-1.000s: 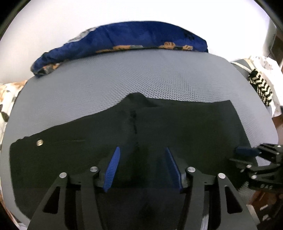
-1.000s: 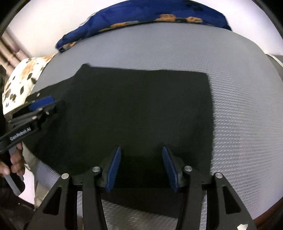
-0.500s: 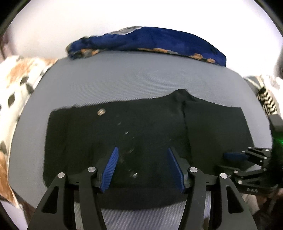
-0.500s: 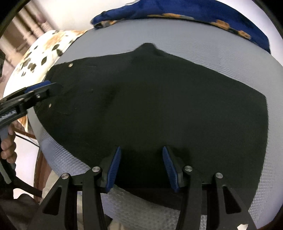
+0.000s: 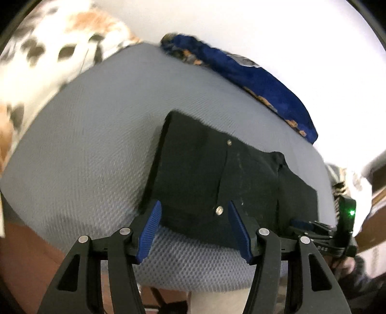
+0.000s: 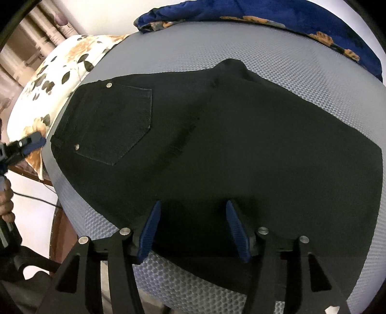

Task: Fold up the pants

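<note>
Black folded pants point(image 5: 217, 178) lie flat on a grey mesh cushion point(image 5: 96, 149). In the right wrist view the pants point(image 6: 217, 145) fill the middle, with a back pocket point(image 6: 120, 125) at the left. My left gripper point(image 5: 194, 231) is open and empty at the near edge of the pants, by the waist end. My right gripper point(image 6: 193, 229) is open and empty, its fingers over the near edge of the pants. The right gripper also shows in the left wrist view point(image 5: 313, 229), and the left gripper shows at the left of the right wrist view point(image 6: 26, 145).
A blue patterned cloth point(image 6: 265, 17) lies along the cushion's far edge. A white floral pillow point(image 6: 55, 79) lies beyond the left side. The cushion's near rim point(image 6: 193, 282) drops to a wooden frame point(image 5: 29, 260) below.
Both grippers have swung left along the near edge of the pants. The left one has backed off towards the waist corner, so more bare cushion shows. Both stay open.
</note>
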`<state>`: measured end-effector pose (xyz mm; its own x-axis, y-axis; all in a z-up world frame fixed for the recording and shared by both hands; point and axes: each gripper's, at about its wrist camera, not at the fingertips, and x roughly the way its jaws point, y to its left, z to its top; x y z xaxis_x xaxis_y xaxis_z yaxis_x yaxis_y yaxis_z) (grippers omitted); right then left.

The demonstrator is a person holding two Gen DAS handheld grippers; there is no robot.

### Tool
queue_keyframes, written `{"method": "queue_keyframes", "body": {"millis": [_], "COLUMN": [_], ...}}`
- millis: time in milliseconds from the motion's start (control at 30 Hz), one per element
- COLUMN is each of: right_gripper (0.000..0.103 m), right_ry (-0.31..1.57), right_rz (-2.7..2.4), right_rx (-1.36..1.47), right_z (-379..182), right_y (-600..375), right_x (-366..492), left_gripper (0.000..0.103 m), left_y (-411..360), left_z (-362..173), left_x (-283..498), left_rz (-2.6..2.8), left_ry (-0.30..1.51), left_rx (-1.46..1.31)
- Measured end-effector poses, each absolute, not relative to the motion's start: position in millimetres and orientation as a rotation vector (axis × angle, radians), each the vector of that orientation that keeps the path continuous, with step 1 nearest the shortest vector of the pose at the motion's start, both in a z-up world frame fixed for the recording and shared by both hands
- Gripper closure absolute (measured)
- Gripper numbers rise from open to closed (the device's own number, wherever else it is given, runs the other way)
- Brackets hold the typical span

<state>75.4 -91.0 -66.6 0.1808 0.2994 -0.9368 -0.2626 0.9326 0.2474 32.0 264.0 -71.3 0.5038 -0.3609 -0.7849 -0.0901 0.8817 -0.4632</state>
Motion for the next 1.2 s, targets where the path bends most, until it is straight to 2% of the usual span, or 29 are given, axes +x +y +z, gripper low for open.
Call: {"method": "queue_keyframes", "body": {"millis": [233,633,900,1200], "right_gripper": [0.039,0.036,0.034,0.032], "right_ry": [1.333,1.336,1.334,1.333], "right_rz": [0.386,0.372,0.358,0.350], "right_rx": [0.035,0.075,0.064,0.070], "right_z": [-67.3,-68.9,-69.0,-69.4], "right_y": [-87.4,-87.7,-83.2,-82.5], "right_x": [75.5,78.5,79.5,80.6], "left_gripper": [0.045,0.045,0.044,0.044], "left_y": [289.0,305.7,318.1,292.4], "left_z": [-113.5,-149.1,-152.5,-147.2], "left_x": [26.1,32.0,51.2,78.7], "left_rz": [-0.232,-0.294,-0.340,-0.372], "left_ry": [1.129,1.096,1.021,0.973], "left_rx": [-0.753,-0.941,-0.960,-0.811]}}
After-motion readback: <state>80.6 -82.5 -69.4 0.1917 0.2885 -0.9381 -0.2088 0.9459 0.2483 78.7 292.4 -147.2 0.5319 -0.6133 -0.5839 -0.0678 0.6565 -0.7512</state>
